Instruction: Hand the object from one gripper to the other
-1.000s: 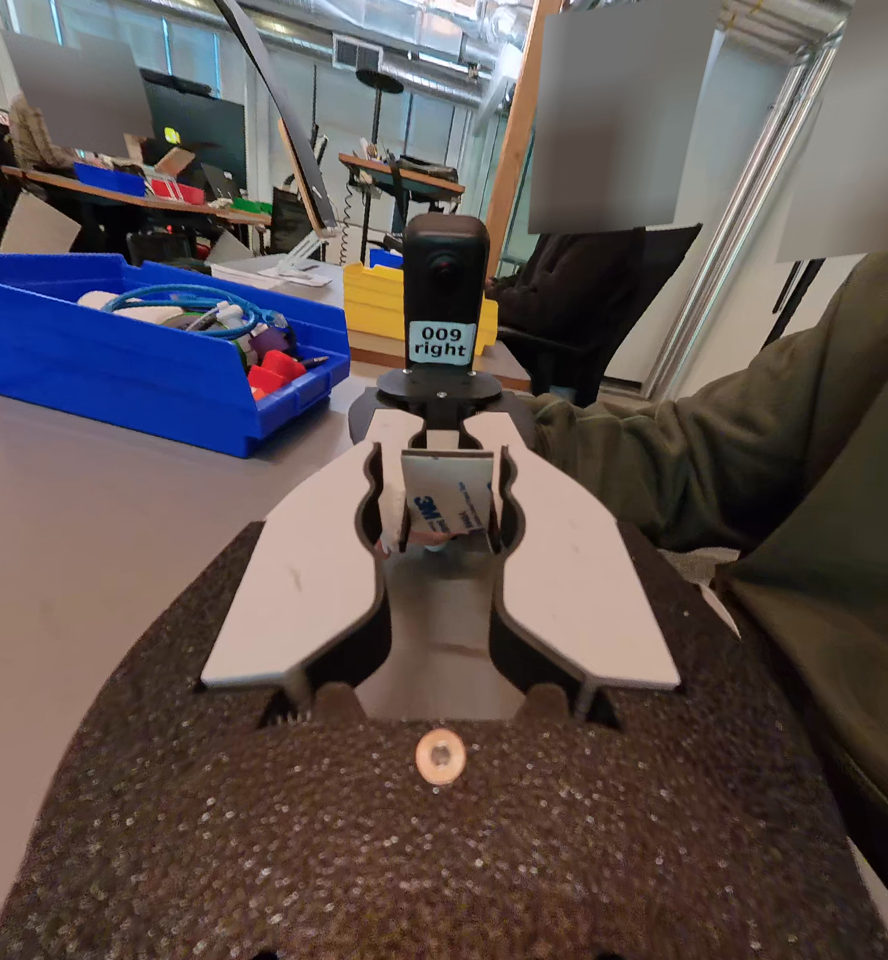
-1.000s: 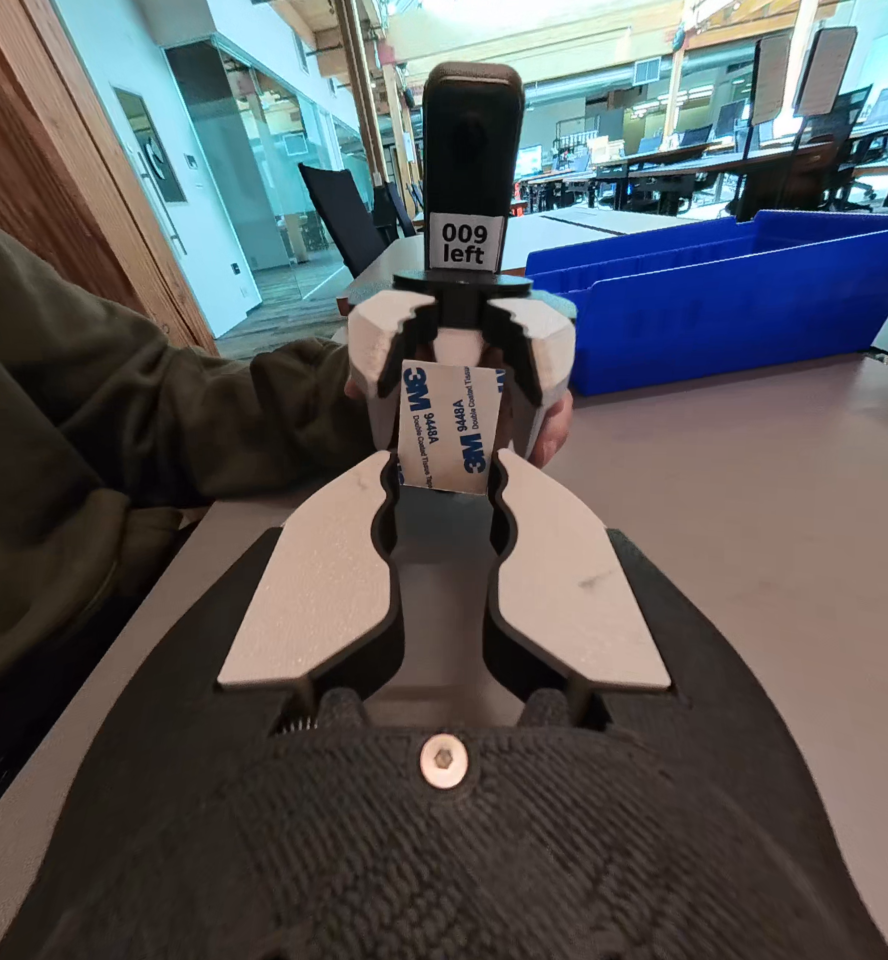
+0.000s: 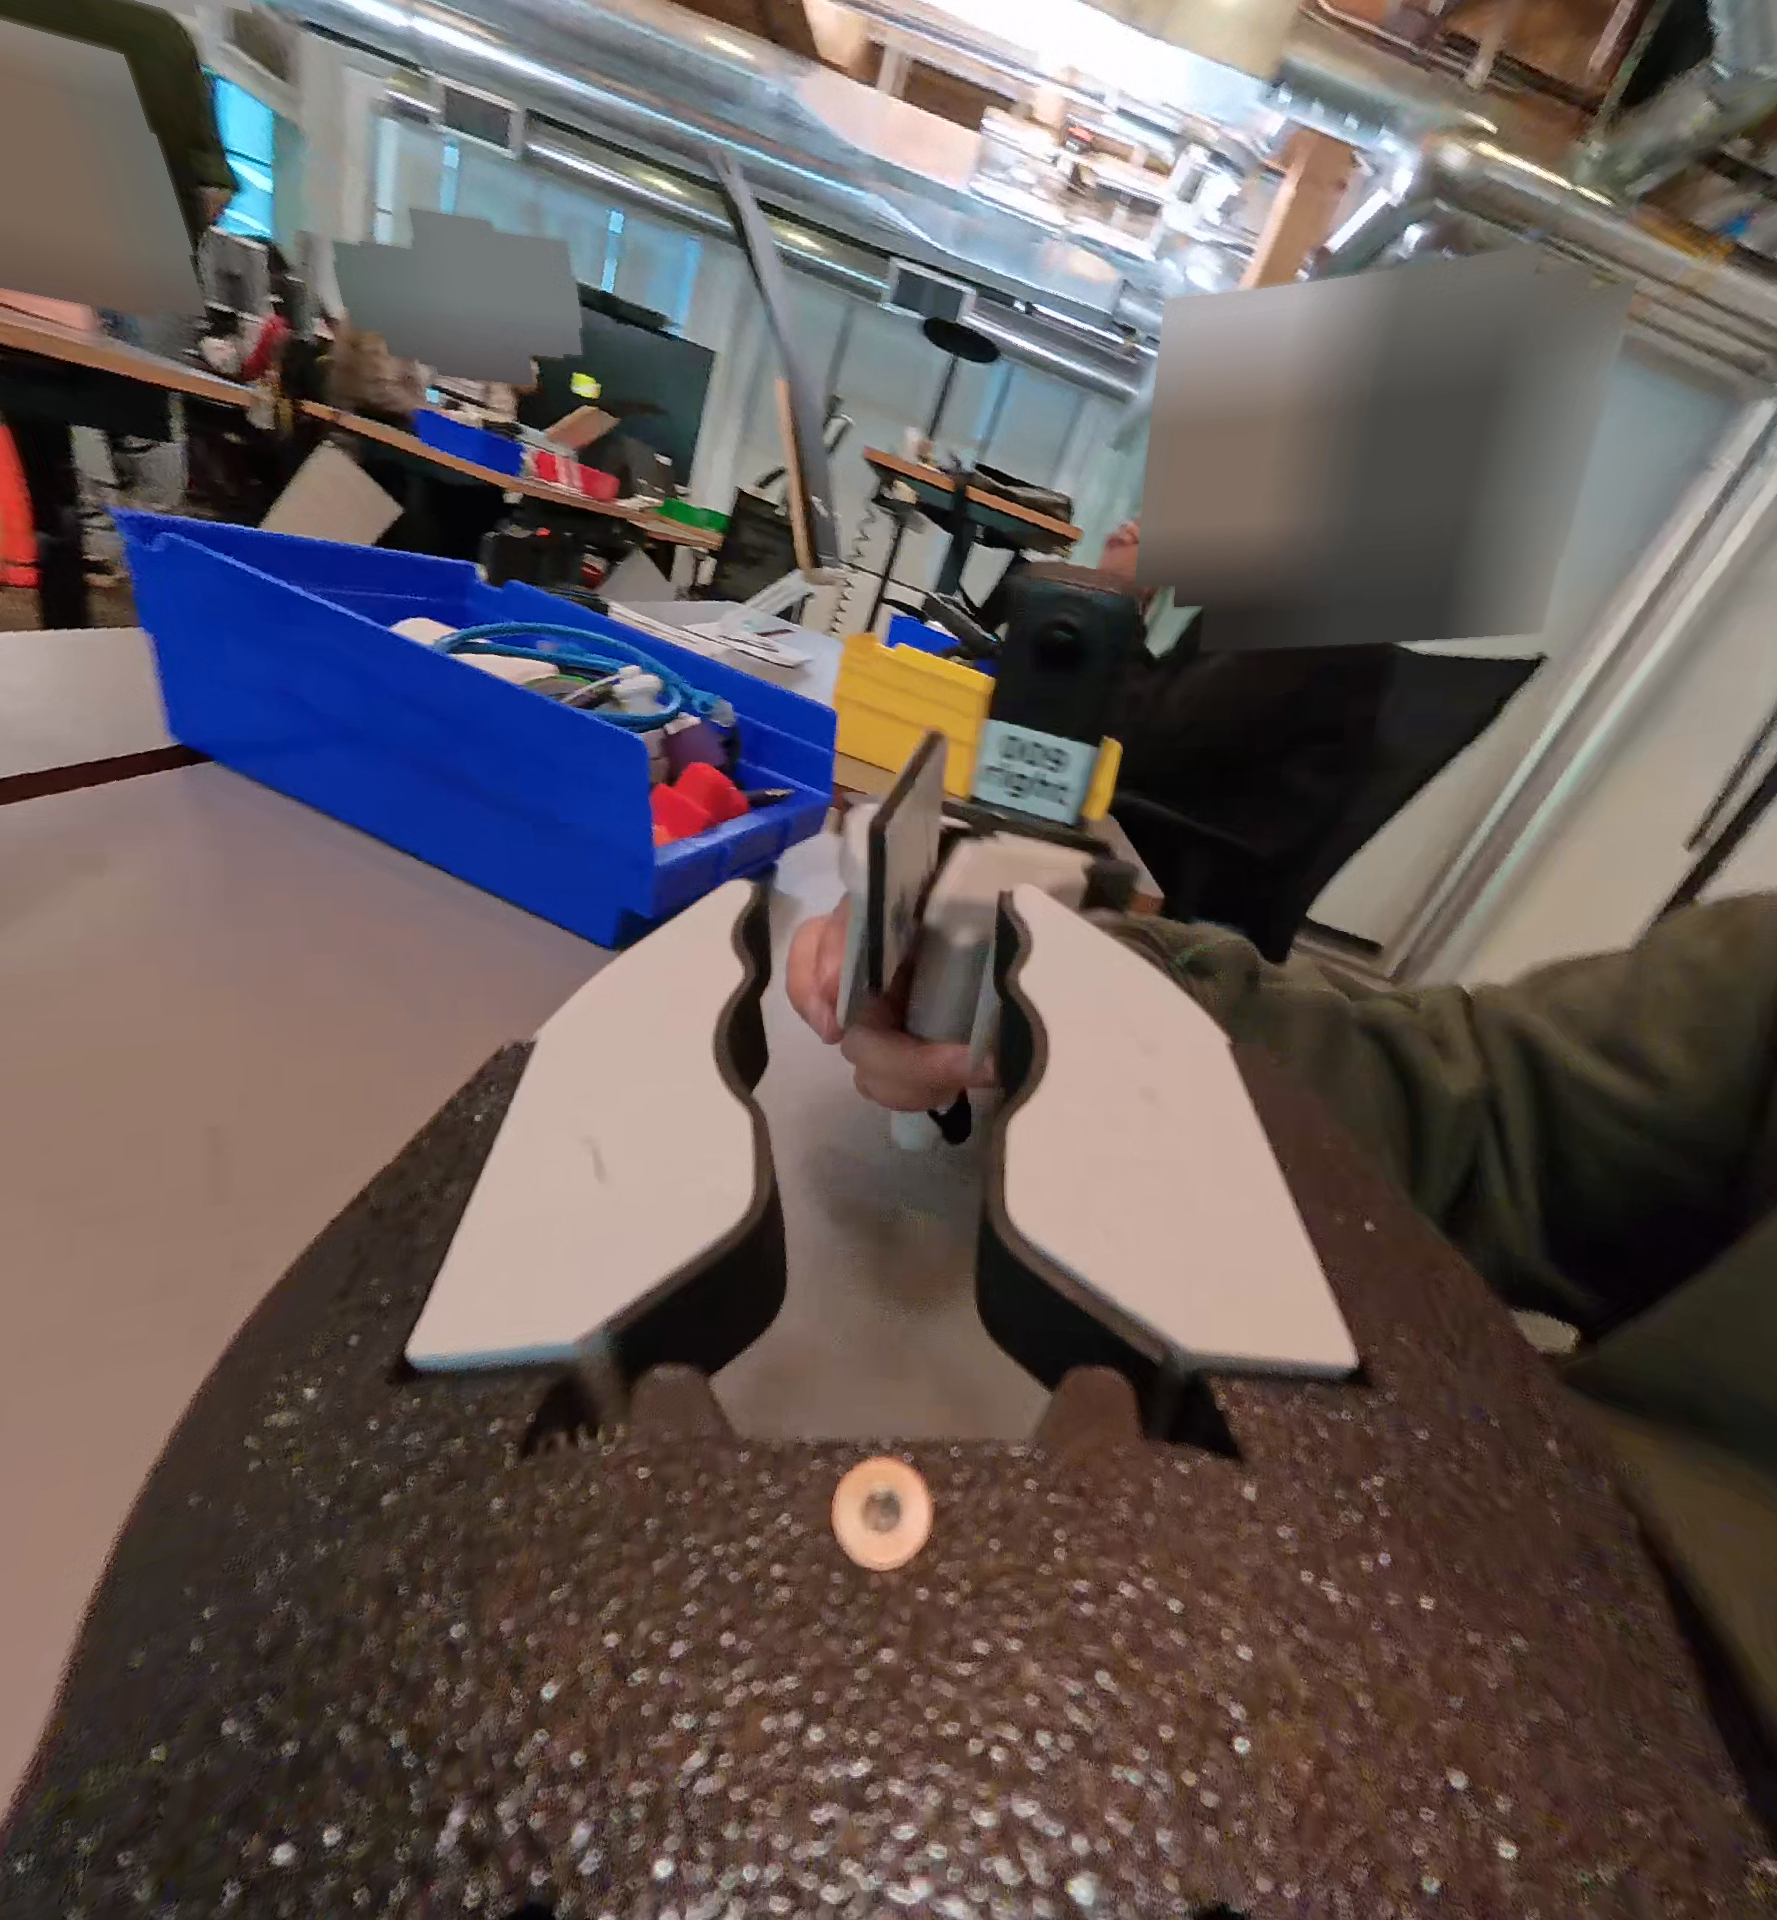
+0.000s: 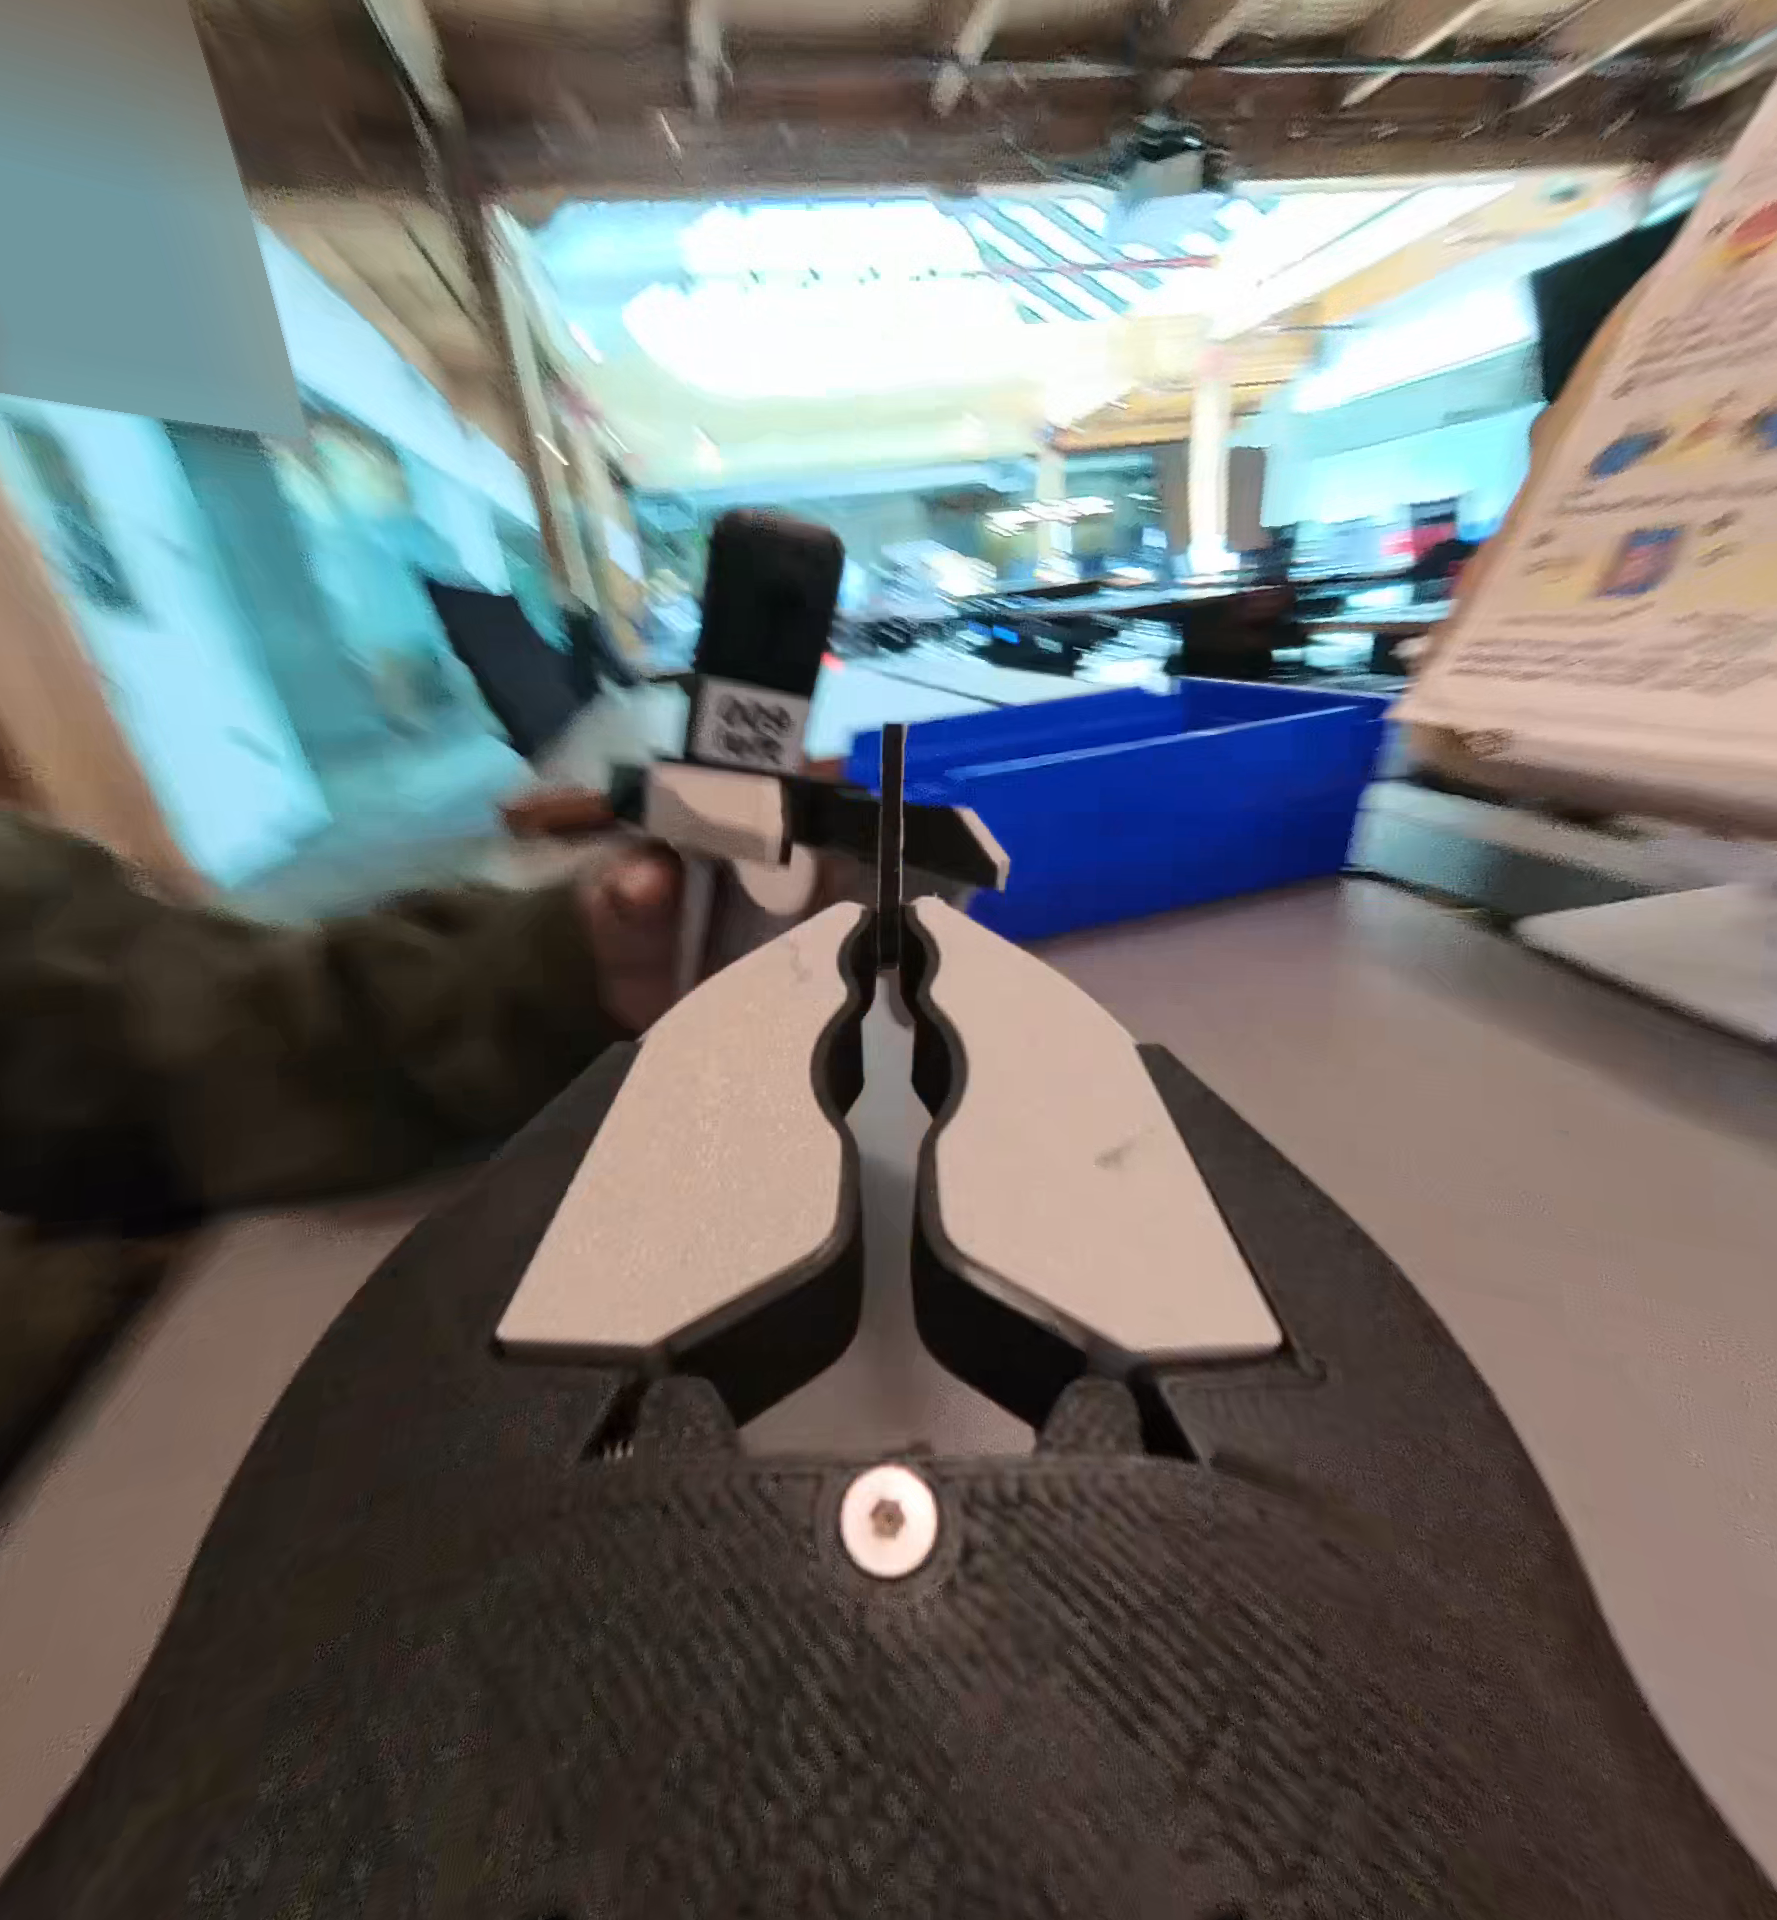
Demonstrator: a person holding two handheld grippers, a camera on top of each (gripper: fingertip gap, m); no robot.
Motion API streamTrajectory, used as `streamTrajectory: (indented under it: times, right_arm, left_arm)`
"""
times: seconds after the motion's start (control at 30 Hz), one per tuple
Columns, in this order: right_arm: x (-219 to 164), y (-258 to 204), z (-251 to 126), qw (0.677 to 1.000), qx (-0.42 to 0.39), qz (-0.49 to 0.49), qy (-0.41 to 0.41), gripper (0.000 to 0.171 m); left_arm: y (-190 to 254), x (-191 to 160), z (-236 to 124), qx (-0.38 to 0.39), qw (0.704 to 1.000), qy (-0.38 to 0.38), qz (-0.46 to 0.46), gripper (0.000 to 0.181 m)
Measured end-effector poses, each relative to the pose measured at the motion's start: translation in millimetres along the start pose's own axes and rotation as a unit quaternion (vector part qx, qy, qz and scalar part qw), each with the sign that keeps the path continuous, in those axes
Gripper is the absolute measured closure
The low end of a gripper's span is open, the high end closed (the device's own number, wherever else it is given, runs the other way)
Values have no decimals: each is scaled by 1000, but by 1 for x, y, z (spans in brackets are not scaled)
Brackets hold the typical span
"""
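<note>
Thin black card-like pad (image 4: 893, 831), flat and rectangular with a pale printed face, stands on edge at the centre of the right wrist view, its lower part pinched between the tips of the right gripper (image 4: 894, 940). Those jaws are closed down to a narrow slit, with the pad as the only thing between them. In the left wrist view the same pad (image 3: 894, 883) shows at centre, tilted and seen nearly edge-on, beyond the left gripper (image 3: 879, 940), whose jaws stand wide apart and hold nothing.

It looks light and fairly stiff, since it stays straight while held by 1 end only. The printed liner is probably smooth, so a grip across the 2 broad faces, near an edge, seems safest; pinching the thin rim would likely let it twist out. Being so thin, it may bend if squeezed off-centre.

Around it, the grey tabletop (image 3: 188, 987) lies bare on the near left of the left view. A blue plastic bin (image 3: 427, 727) of cables and small parts sits at mid left, a yellow bin (image 3: 910, 701) behind it. In the right view, a white printed sheet (image 4: 1642, 468) crowds the upper right, so freer room seems to lie low and left.
</note>
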State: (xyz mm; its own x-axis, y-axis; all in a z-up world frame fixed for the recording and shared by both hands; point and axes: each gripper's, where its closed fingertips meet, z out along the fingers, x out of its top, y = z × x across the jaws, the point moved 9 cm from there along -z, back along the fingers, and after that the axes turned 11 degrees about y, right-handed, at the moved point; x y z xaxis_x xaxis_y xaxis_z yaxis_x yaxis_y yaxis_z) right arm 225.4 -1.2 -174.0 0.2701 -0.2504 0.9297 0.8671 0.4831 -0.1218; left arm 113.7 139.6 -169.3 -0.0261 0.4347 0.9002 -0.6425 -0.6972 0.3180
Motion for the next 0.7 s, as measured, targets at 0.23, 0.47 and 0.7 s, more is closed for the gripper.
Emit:
streamTrajectory:
  times: [0.23,0.47,0.7]
  right_arm:
    - [-3,2,0,989,65,135,6,168]
    - [-10,7,2,997,-17,67,-21,162]
    - [-13,2,4,951,-159,-256,-72,113]
  left_arm:
    - [1,3,-4,-24,1000,8,-3,154]
    - [1,2,0,42,998,-13,50,178]
    - [-3,-11,9,229,973,20,-3,178]
